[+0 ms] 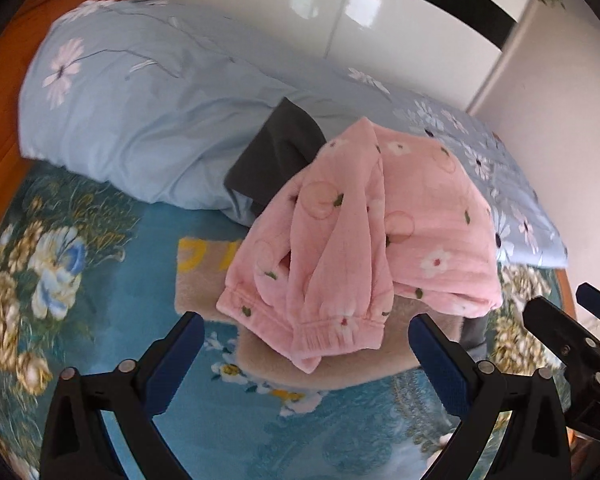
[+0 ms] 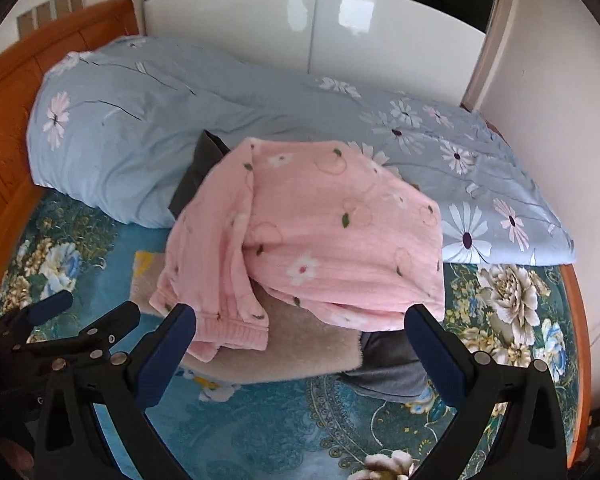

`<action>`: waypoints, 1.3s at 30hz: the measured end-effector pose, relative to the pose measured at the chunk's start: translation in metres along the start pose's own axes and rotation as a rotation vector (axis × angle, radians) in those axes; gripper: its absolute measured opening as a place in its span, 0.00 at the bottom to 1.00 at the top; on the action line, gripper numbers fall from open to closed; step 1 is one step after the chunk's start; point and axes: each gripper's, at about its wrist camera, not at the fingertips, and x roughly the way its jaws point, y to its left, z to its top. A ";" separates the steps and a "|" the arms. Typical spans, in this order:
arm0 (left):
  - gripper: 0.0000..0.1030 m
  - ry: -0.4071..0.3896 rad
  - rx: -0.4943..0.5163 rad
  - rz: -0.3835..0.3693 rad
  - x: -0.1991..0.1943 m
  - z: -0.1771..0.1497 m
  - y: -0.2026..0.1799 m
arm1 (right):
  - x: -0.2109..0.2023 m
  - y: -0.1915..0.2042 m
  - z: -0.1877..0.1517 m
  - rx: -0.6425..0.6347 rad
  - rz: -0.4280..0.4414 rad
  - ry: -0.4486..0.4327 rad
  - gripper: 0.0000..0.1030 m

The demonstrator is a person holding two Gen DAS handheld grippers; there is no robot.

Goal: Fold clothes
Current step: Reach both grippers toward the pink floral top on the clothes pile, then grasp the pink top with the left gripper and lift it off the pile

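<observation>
A pink fleece garment with a flower print (image 1: 364, 232) lies crumpled on a pile of clothes on the bed; it also shows in the right wrist view (image 2: 320, 240). Under it lie a beige fleece piece (image 1: 340, 364) (image 2: 308, 348), a dark grey garment (image 1: 276, 156) (image 2: 196, 168) and a grey piece (image 2: 392, 368). My left gripper (image 1: 306, 338) is open and empty, just in front of the pink cuffs. My right gripper (image 2: 300, 330) is open and empty, close before the pink hem. Each gripper shows at the edge of the other's view: the right one (image 1: 572, 320) and the left one (image 2: 96, 308).
A rolled light-blue flowered quilt (image 1: 148, 112) (image 2: 148, 120) lies behind the pile. The bed has a teal flowered sheet (image 1: 60, 264) (image 2: 500, 320), an orange wooden headboard (image 2: 20, 92) at the left and a white wardrobe (image 2: 320, 28) beyond.
</observation>
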 end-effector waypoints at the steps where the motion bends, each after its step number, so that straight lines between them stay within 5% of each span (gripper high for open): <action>1: 1.00 0.011 0.008 -0.008 0.006 0.004 0.000 | 0.004 -0.002 0.000 0.017 0.007 0.014 1.00; 9: 0.99 0.076 0.078 -0.027 0.074 0.050 -0.024 | -0.003 -0.036 -0.027 0.115 -0.011 0.141 1.00; 14: 0.52 0.140 -0.004 -0.031 0.099 0.057 -0.015 | -0.024 -0.084 -0.055 0.162 -0.134 0.140 1.00; 16: 0.04 0.159 -0.050 -0.036 0.100 0.057 -0.006 | -0.035 -0.102 -0.072 0.187 -0.183 0.143 1.00; 18: 0.04 0.165 -0.053 0.001 0.094 0.055 0.003 | -0.042 -0.119 -0.088 0.304 -0.263 0.173 1.00; 21: 0.04 0.127 -0.034 -0.021 0.068 0.052 0.007 | -0.049 -0.134 -0.106 0.383 -0.249 0.171 1.00; 25: 0.03 0.055 -0.011 -0.154 0.010 0.053 -0.004 | -0.052 -0.129 -0.113 0.435 -0.173 0.156 1.00; 28: 0.03 0.002 0.111 -0.272 -0.044 0.040 -0.036 | -0.056 -0.122 -0.113 0.446 -0.123 0.134 1.00; 33: 0.03 0.005 0.326 -0.390 -0.098 -0.015 -0.098 | -0.064 -0.126 -0.117 0.504 -0.055 0.087 1.00; 39: 0.03 0.138 0.349 -0.314 -0.099 -0.108 -0.127 | -0.068 -0.168 -0.142 0.616 -0.007 0.063 1.00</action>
